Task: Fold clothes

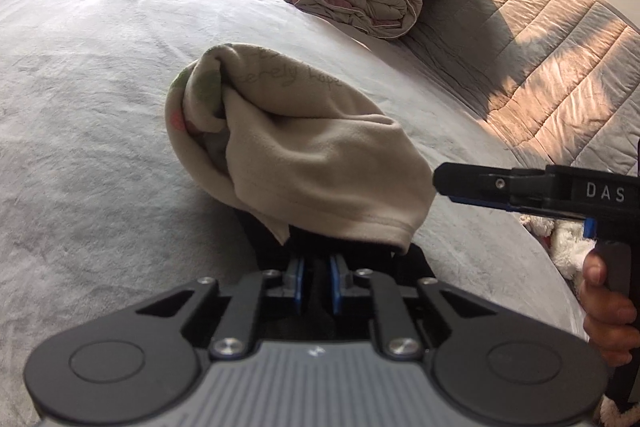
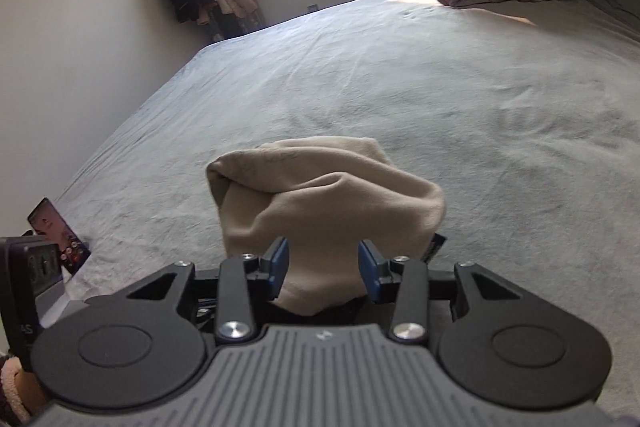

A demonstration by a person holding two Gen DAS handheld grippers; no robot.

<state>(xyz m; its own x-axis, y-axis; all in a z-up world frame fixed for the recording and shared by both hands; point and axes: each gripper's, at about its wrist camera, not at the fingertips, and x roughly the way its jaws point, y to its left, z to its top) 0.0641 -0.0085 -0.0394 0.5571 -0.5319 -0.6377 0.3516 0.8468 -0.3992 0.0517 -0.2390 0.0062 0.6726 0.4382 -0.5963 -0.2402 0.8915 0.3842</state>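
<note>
Beige fleece garment (image 1: 304, 151) sits bunched on the grey bed (image 1: 100, 87), dead ahead at 12 o'clock of both tongs. Left tongs (image 1: 316, 277) narrow; whether they pinch its hem is hidden. Right tongs (image 2: 323, 269) wide, hem between the pads. Both equally near.

Left gripper (image 1: 316, 259) clamps a bunched beige garment (image 1: 304, 155) above the grey bed (image 1: 100, 87); right gripper (image 1: 440, 181) alongside.

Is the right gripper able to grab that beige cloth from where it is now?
Probably yes. The right gripper is open with the beige cloth hanging between its fingers, and nothing else is in between. The left gripper seems to hold the cloth already, its tips hidden under the fabric.
</note>
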